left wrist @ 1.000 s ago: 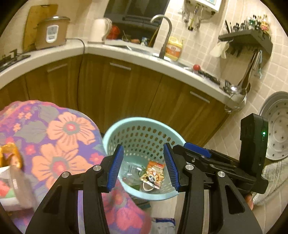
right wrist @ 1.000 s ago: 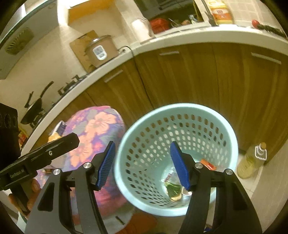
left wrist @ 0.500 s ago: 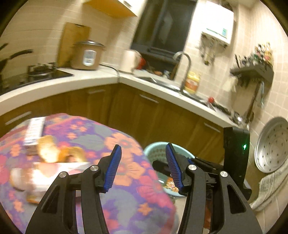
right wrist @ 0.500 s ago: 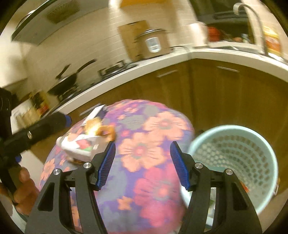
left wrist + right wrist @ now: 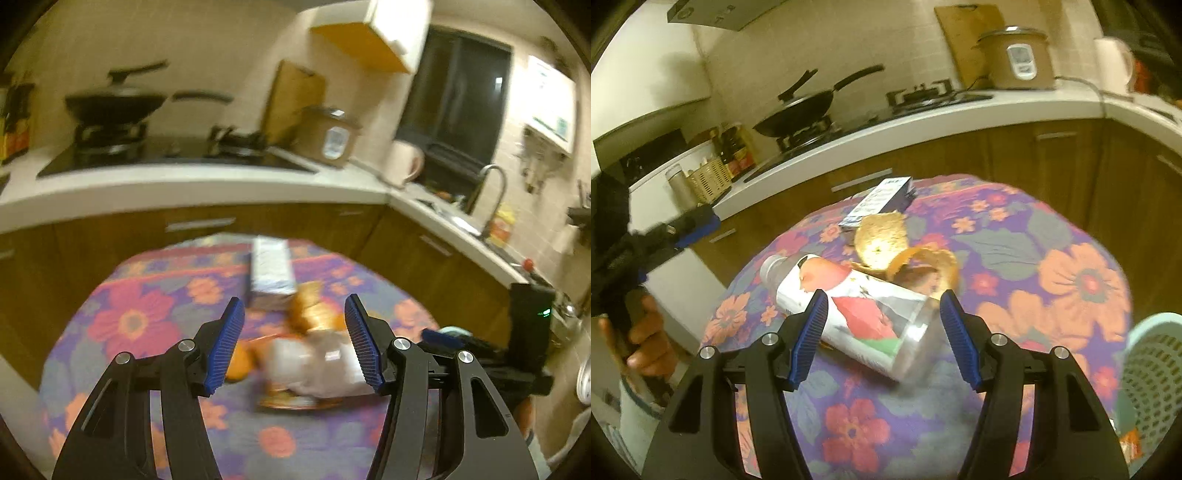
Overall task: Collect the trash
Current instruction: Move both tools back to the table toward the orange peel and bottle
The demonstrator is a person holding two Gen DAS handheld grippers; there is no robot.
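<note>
Both hand-held grippers gape empty. Right hand-held gripper (image 5: 881,334) lines up on the plastic bottle (image 5: 849,314) at twelve o'clock; next, likely descend and pinch.

On the flowered desk (image 5: 1071,258) lie one plastic bottle (image 5: 849,310) on its side, one flat carton (image 5: 882,201) and two curls of orange peel (image 5: 882,240). Beside the desk stands one perforated basket (image 5: 1152,354). On the stove sits one pan (image 5: 801,110), and there is one rice cooker (image 5: 1015,59).
</note>
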